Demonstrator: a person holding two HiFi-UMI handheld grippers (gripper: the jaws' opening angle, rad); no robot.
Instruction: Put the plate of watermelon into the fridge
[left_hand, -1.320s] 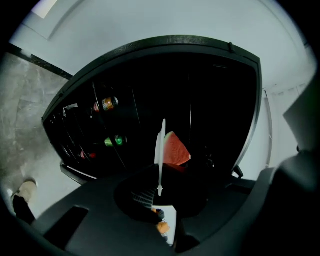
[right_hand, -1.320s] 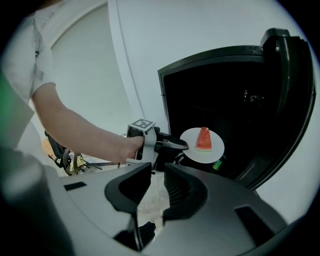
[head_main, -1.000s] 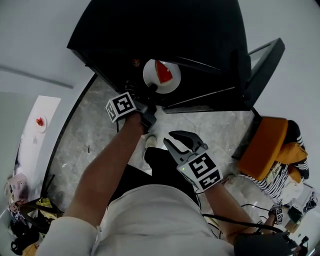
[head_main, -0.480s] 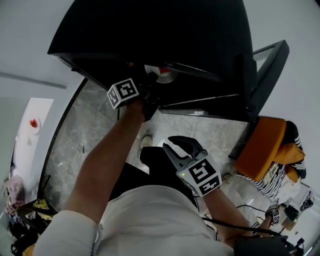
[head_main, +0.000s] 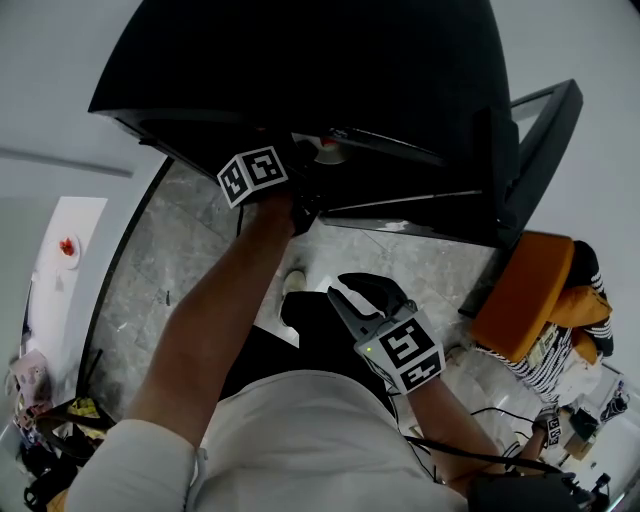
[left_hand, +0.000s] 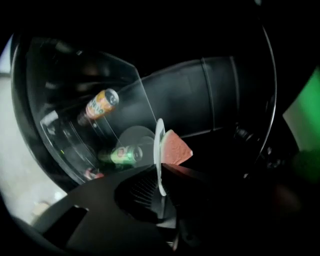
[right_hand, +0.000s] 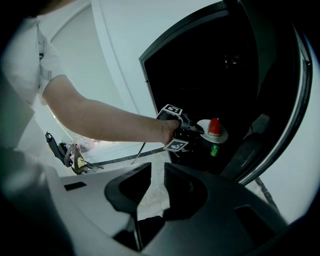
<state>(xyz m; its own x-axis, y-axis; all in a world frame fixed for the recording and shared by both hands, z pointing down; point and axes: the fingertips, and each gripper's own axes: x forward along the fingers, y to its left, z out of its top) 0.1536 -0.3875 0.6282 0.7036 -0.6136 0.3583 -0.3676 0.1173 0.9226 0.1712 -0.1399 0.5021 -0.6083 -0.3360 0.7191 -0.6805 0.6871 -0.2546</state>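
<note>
A white plate (left_hand: 159, 150) with a wedge of watermelon (left_hand: 175, 148) is held by its rim in my left gripper (left_hand: 161, 185), whose jaws are shut on it. The plate is inside the open black fridge (head_main: 350, 70), above a shelf with cans. In the head view only a sliver of the plate (head_main: 330, 153) shows past the fridge's top, just beyond my left gripper (head_main: 308, 168). The right gripper view shows my left gripper (right_hand: 189, 131), the plate (right_hand: 219, 135) and the watermelon (right_hand: 214, 126) from the side. My right gripper (head_main: 362, 285) hangs back near my waist, open, with nothing between its jaws (right_hand: 157, 182).
The fridge door (head_main: 530, 150) stands open at the right. An orange can (left_hand: 98, 105) and a green can (left_hand: 122, 154) lie inside the fridge. An orange chair (head_main: 525, 290) with striped cloth stands at the right. A white table (head_main: 70, 245) and clutter are at the left.
My left gripper has carried the plate forward and deeper into the fridge, so the plate went from fully visible to mostly hidden in the head view. The right gripper has barely moved.
</note>
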